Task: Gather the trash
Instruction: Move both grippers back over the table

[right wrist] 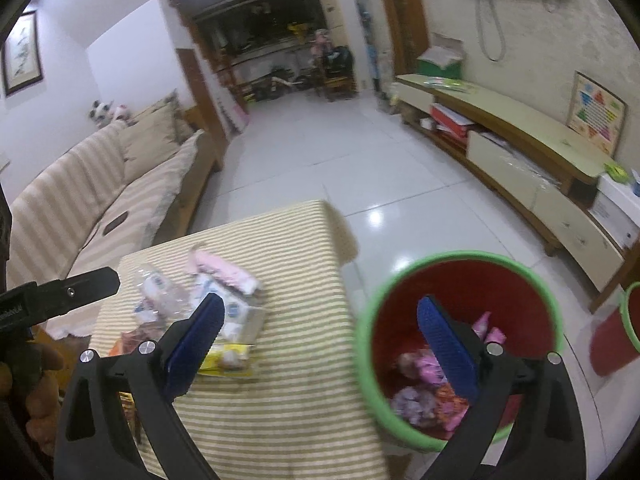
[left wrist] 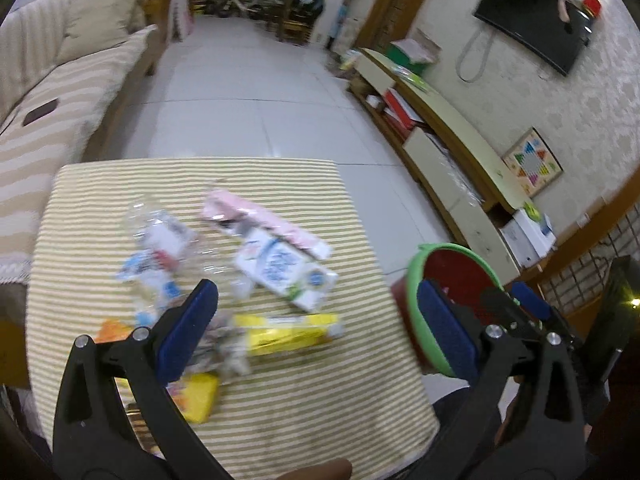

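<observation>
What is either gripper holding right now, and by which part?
Nothing. The left gripper and right gripper are both open and empty; the trash lies on the table.

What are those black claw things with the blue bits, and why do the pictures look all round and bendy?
Those claws are two grabbers that a person holds, one in each hand. Each carries a tiny camera with a bulging lens, which bends the picture.

One picture looks along the left gripper, the other along the right gripper. The blue bits are soft pads for pinching. Both are open and hold nothing.

Below is a table with a striped cloth. On it lies trash: a white carton, a yellow wrapper, a pink packet and clear crumpled plastic. Beside the table stands a red bin with a green rim, with wrappers already inside.
</observation>
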`<state>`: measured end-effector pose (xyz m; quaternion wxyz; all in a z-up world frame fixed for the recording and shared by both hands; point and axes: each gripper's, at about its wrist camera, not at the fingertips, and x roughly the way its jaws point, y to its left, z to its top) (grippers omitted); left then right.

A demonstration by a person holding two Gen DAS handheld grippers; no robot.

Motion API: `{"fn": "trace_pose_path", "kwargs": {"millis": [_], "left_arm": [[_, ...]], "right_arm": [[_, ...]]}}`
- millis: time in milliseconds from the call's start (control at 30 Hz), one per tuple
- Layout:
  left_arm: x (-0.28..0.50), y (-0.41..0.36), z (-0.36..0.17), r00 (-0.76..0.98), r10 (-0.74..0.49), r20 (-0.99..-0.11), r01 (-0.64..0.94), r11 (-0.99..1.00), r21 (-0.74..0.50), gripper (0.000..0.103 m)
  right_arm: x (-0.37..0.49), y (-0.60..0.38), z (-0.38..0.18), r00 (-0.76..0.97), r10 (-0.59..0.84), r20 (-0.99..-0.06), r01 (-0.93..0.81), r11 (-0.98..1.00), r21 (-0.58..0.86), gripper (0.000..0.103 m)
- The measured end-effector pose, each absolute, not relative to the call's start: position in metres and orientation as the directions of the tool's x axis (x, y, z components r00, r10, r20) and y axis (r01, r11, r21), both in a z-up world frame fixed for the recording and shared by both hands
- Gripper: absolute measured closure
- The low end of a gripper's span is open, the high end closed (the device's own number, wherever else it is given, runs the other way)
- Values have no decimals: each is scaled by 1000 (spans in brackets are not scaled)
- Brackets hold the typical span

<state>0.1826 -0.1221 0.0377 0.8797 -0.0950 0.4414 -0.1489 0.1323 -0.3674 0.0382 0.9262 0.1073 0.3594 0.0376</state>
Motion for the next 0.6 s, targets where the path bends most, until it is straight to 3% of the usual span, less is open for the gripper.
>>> {"fn": "trace_pose_path", "kwargs": {"millis": [600], "left_arm": [[150,9,-7,532,-250,-809,-52,944,-326,5]], "right_arm": [[140,-245,-1,618,251,-745,-197,967,163,9]]}}
